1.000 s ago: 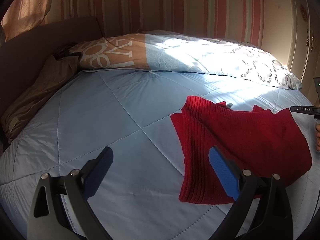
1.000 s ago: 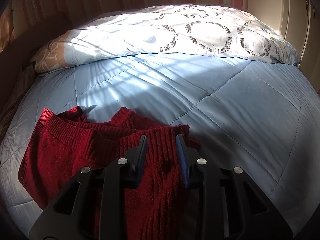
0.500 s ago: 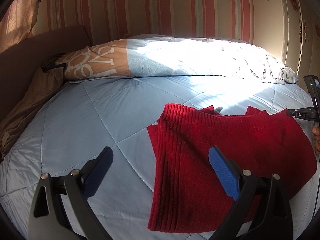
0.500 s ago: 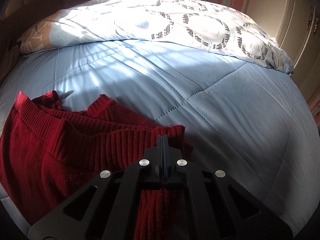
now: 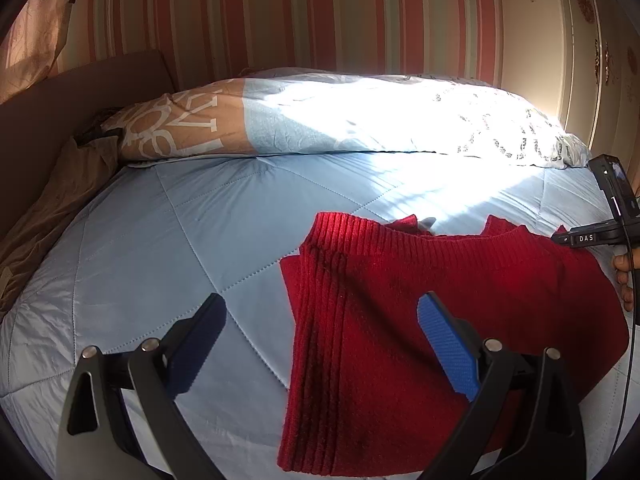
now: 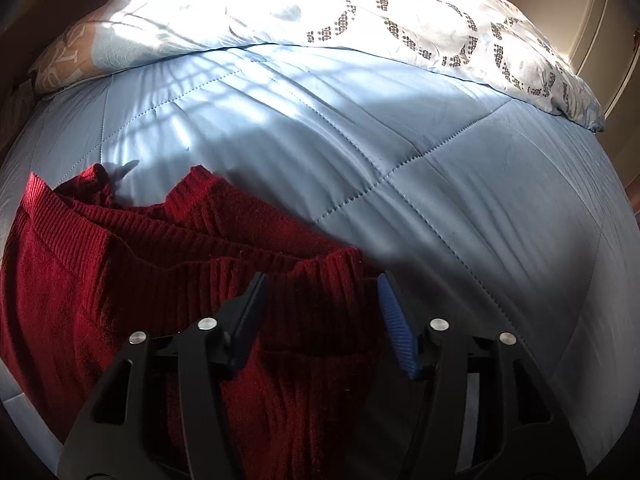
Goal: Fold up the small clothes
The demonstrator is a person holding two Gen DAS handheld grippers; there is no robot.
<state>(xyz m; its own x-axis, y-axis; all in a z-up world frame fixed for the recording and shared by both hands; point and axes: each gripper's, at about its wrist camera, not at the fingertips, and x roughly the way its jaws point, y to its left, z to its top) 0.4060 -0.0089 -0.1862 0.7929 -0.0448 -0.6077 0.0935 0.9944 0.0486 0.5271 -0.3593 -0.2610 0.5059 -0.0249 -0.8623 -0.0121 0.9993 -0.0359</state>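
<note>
Left tool [image 5: 320,332] is spread wide, nothing in it, hanging over the near edge of the bed with its right finger above the red knit sweater [image 5: 420,320]. Right tool [image 6: 320,312] has its jaws apart too, ribbed hem of the sweater [image 6: 160,280] sitting between the 2 fingers, but they're not pinching it. Sweater lies folded on the light blue quilt [image 5: 180,248], at about 4 o'clock in the left view and 8 o'clock in the right view. Further back at 12 o'clock there's a long patterned pillow [image 6: 360,12] across the bed, then the striped wall [image 5: 280,12].
</note>
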